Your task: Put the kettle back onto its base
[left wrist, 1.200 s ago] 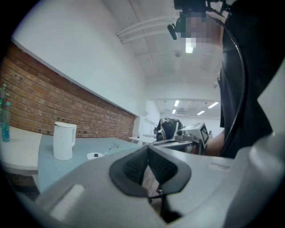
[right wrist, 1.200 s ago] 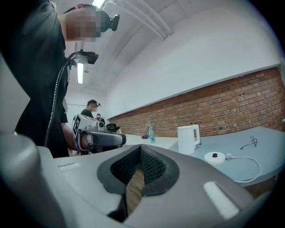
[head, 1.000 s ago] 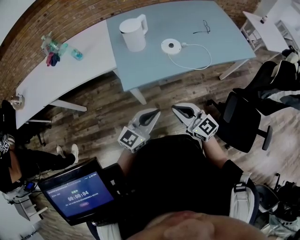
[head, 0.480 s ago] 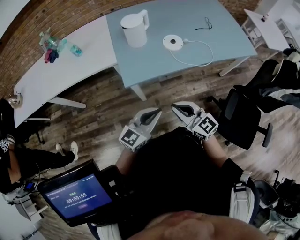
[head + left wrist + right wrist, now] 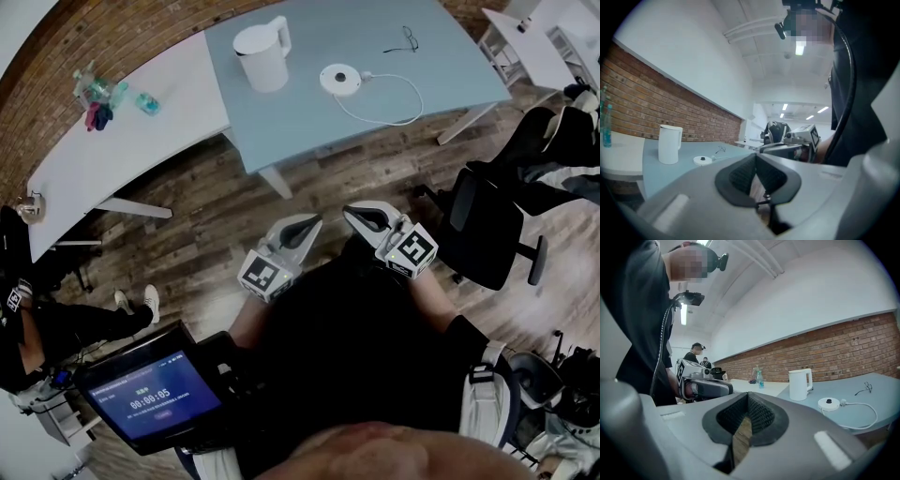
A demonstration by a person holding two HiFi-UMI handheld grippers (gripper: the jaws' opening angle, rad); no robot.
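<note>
Pale blue counter [image 5: 375, 94] at far side of the wood floor, with a white counter [image 5: 122, 164] butted against its left end. Black office chair [image 5: 487, 234] stands to the right of the person. A lit screen [image 5: 150, 398] sits low at the person's left. Left tongs [image 5: 309, 223] and right tongs [image 5: 352, 214] are held side by side close to the body, level, well short of the blue counter. On both, the ribbed pads meet at the tip with nothing between them, so both are closed and empty. White kettle [image 5: 261, 54] stands upright on the blue counter, left of its round white base [image 5: 339, 79], near it but not touching. White cord [image 5: 394, 105] loops rightward from the base. Eyeglasses [image 5: 401, 42] lie further back on the right.
</note>
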